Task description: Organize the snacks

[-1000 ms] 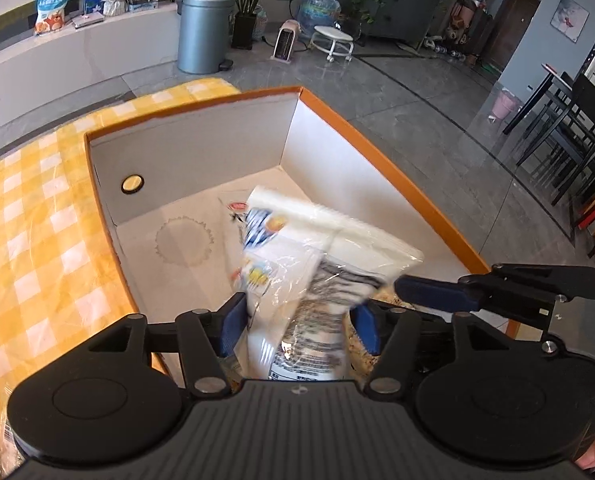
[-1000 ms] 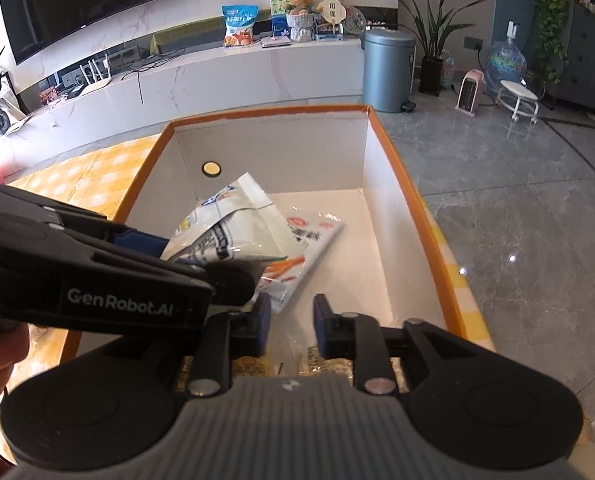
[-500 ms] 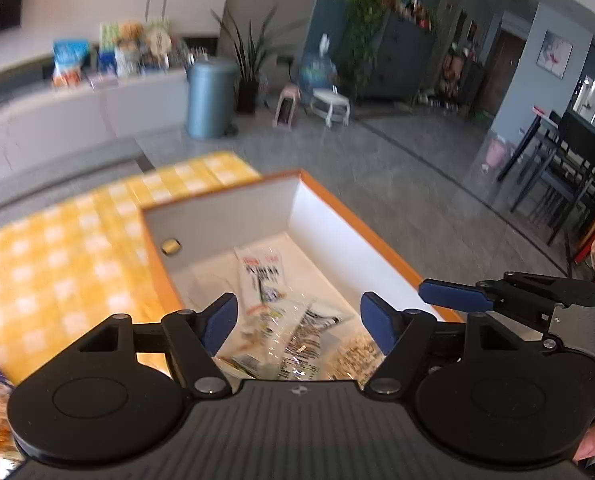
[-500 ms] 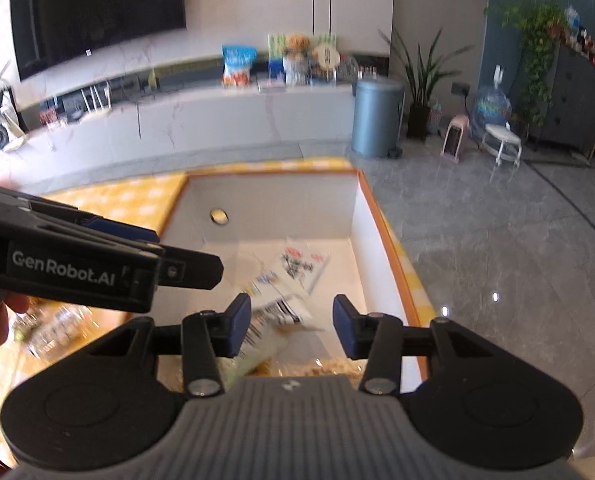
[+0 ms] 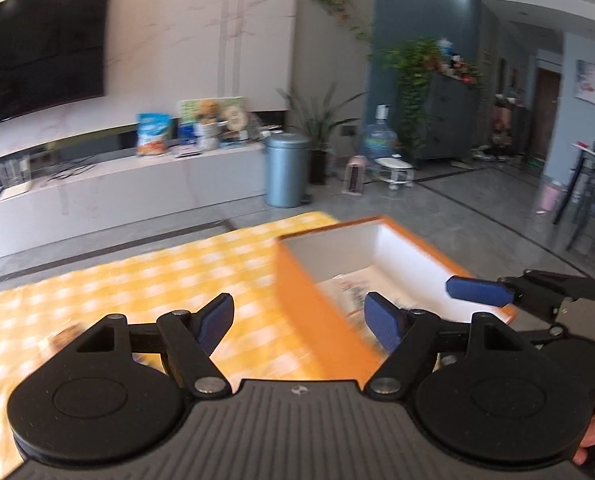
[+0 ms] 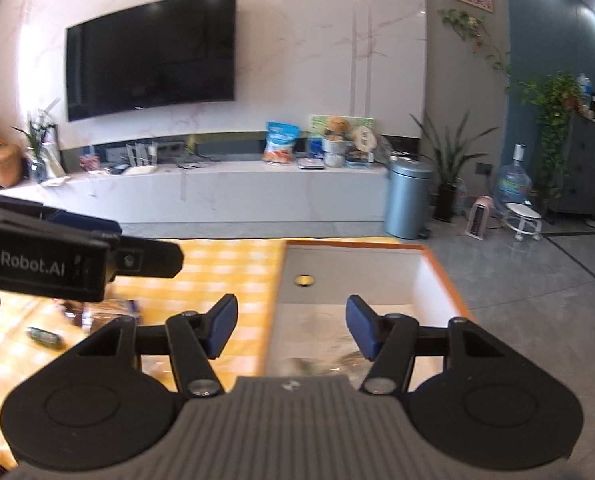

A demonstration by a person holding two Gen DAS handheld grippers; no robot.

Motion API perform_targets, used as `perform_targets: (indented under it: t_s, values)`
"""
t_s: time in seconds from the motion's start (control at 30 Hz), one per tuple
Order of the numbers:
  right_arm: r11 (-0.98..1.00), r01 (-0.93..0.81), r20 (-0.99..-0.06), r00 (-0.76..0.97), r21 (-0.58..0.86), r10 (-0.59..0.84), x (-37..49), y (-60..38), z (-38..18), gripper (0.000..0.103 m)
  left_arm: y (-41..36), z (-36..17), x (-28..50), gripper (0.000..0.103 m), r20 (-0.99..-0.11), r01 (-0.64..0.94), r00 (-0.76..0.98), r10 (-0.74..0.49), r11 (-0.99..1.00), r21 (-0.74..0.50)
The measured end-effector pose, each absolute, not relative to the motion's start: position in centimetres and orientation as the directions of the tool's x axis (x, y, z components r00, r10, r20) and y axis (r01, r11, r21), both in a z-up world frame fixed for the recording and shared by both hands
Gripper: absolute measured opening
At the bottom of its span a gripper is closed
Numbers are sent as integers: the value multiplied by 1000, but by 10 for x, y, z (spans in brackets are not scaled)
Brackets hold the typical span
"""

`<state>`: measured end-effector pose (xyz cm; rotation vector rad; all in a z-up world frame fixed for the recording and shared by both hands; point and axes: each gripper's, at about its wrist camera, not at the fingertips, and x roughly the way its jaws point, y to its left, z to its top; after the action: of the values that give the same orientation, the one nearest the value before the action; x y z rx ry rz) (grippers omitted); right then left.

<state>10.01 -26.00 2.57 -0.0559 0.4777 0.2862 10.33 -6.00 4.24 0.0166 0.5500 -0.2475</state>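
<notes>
Claws spread wide and gripping nothing, both handheld tools hang above a counter (image 5: pixel 137 280) draped in yellow-checked cloth. Left claw (image 5: pixel 299 322) hovers over the near orange wall of an open box (image 5: pixel 411 248), its blue pads (image 5: pixel 217 320) far apart. Snack packets (image 5: pixel 349 288) lie blurred on the box's pale floor. Right claw (image 6: pixel 289 326) straddles the box's (image 6: pixel 437 272) left wall, equally agape. More snacks (image 6: pixel 109 310) and a small dark wrapped item (image 6: pixel 43 336) sit on the cloth left of the box, well apart from it. A television (image 6: pixel 149 52) hangs on the far wall.
</notes>
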Motion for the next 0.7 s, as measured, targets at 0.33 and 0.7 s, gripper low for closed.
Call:
perform_targets:
  t_s: [0.33,0.7]
  values:
    - [914,-394,-497,775,101,389,68,-190,-4,62,16,-1,74,87,-602,9,797,-42,998,-57]
    - [895,-428,-607,680,127,411,69,-140,-48,73,71,-45,48,87,-636,-76,772,-20,989,-123]
